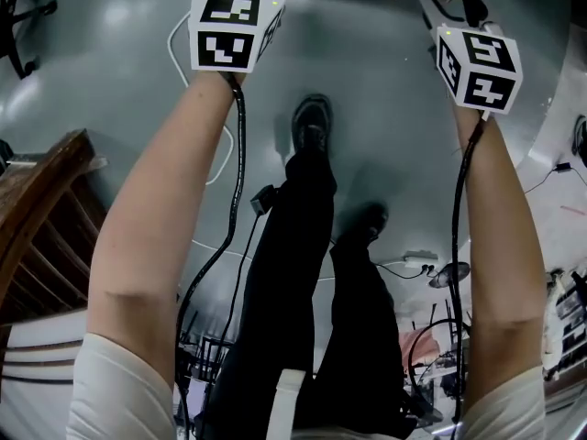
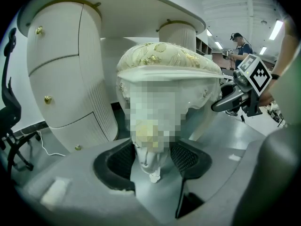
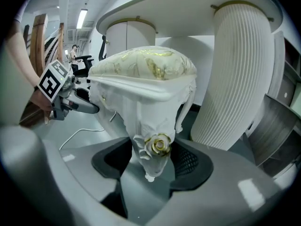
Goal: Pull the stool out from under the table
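Observation:
The stool point(image 2: 164, 55) is white with a gold-patterned cushion and carved legs, and stands just before the white table point(image 2: 141, 4). My left gripper point(image 2: 153, 160) is shut on one front leg point(image 2: 150, 168), with a pad against each side. My right gripper point(image 3: 153, 161) is shut on the other front leg point(image 3: 160, 145), just below its gold rose. Each gripper shows in the other's view, the right gripper point(image 2: 240, 95) and the left gripper point(image 3: 66, 102). In the head view only the marker cubes point(image 1: 234, 30) point(image 1: 477, 62) and my forearms show; the jaws and stool are cut off at the top.
The table's drawer pedestal point(image 2: 66, 79) is left of the stool and its ribbed pedestal point(image 3: 235, 79) right of it. A black office chair point(image 2: 11, 121) and a white cable point(image 2: 47, 147) are at the far left. Wooden furniture point(image 1: 46, 218) stands beside my left arm. A person point(image 2: 240, 44) stands far back.

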A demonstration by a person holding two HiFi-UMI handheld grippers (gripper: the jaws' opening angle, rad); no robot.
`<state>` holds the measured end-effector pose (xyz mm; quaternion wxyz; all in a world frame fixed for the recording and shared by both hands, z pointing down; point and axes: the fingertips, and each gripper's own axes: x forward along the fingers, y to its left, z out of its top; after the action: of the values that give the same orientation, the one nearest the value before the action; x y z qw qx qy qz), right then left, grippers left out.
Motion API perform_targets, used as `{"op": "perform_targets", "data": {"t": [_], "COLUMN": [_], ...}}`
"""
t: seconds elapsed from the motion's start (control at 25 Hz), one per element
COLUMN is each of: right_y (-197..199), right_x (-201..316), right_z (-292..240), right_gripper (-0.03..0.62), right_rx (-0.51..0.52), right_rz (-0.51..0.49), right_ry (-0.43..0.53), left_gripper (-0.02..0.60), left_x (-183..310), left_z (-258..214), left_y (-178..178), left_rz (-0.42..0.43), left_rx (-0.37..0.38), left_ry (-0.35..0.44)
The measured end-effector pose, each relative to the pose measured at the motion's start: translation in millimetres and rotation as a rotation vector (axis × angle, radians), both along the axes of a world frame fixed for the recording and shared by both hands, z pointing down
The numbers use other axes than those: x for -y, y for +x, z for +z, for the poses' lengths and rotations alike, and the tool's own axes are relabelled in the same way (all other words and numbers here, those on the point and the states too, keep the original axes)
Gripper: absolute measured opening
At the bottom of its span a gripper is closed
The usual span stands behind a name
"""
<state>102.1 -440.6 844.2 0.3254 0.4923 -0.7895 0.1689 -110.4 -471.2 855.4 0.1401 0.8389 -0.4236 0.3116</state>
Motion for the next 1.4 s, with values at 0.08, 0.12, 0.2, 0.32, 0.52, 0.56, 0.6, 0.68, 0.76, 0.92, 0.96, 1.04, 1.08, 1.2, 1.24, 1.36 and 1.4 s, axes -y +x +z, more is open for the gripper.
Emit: {"op": "perform_targets", "data": {"t": [0.08,0.12,0.2,0.32,0.52,0.56,0.6,0.68,0.76,0.92,0.96,1.04,1.08,1.2,1.24,1.36,1.4], "right_y": [-1.5,-3.1,-7.1,-9.4,-3.6,-3.8,-4.3,-3.4,-1.1,13.2,16.3,19.5,20.6,21.4,20.8,19.9,20.4], "right_x": [-14.4,-21.6,-36.5,-59.6,-103.5,-112.1,-120.3,-135.2,-149.9,-183.6,-191.2,-207.3,-215.5,-239.9,-248.8,-275.6,-283.8], "right_z": [-0.8,-1.4,-2.9,-5.6,-4.2,-4.7,-5.6,-6.4,-6.5,-4.7,-5.0,-6.6,-6.9,-5.3,-4.7,-4.6,-5.3], "right_gripper": [0.256,0.256,0.256,0.256,0.256,0.256,0.256,0.256,0.256,0.255,0.255,0.255,0.255,0.255,0.255,0.253,0.253], "right_rx": [0.003,0.004,0.006,0.005,0.004,0.006,0.009,0.009,0.007,-0.001,0.001,0.007,0.009,0.007,0.005,-0.001,-0.003], "right_rz": [-0.002,-0.003,-0.009,-0.028,-0.044,-0.048,-0.051,-0.058,-0.068,-0.079,-0.084,-0.096,-0.102,-0.116,-0.120,-0.124,-0.123], "right_ry": [-0.002,-0.002,-0.003,-0.010,-0.035,-0.040,-0.044,-0.043,-0.044,-0.045,-0.046,-0.055,-0.060,-0.082,-0.091,-0.108,-0.111], "left_gripper": [0.238,0.238,0.238,0.238,0.238,0.238,0.238,0.238,0.238,0.238,0.238,0.238,0.238,0.238,0.238,0.238,0.238], "left_x": [-14.5,-21.6,-37.1,-64.5,-112.3,-121.0,-129.1,-145.1,-160.9,-197.0,-205.5,-222.6,-232.1,-261.2,-270.6,-298.5,-307.2], "left_z": [-0.5,-1.1,-2.5,-4.5,-3.3,-3.4,-3.6,-4.2,-4.1,-3.3,-4.1,-5.1,-5.1,-3.6,-3.0,-2.5,-3.0], "left_y": [-1.6,-3.2,-7.4,-7.7,-2.1,-2.0,-2.1,-1.7,0.8,14.3,16.9,20.4,22.4,24.4,23.9,22.6,23.1], "left_rz": [-0.004,-0.008,-0.013,-0.019,-0.041,-0.046,-0.049,-0.052,-0.056,-0.075,-0.081,-0.095,-0.101,-0.117,-0.122,-0.138,-0.141], "left_rx": [0.001,0.001,-0.001,-0.009,-0.004,-0.002,0.002,0.005,0.007,0.004,0.004,0.007,0.007,0.008,0.011,0.018,0.019], "left_ry": [-0.001,-0.003,-0.009,-0.028,-0.056,-0.059,-0.060,-0.066,-0.073,-0.076,-0.074,-0.074,-0.079,-0.101,-0.108,-0.129,-0.138]}}
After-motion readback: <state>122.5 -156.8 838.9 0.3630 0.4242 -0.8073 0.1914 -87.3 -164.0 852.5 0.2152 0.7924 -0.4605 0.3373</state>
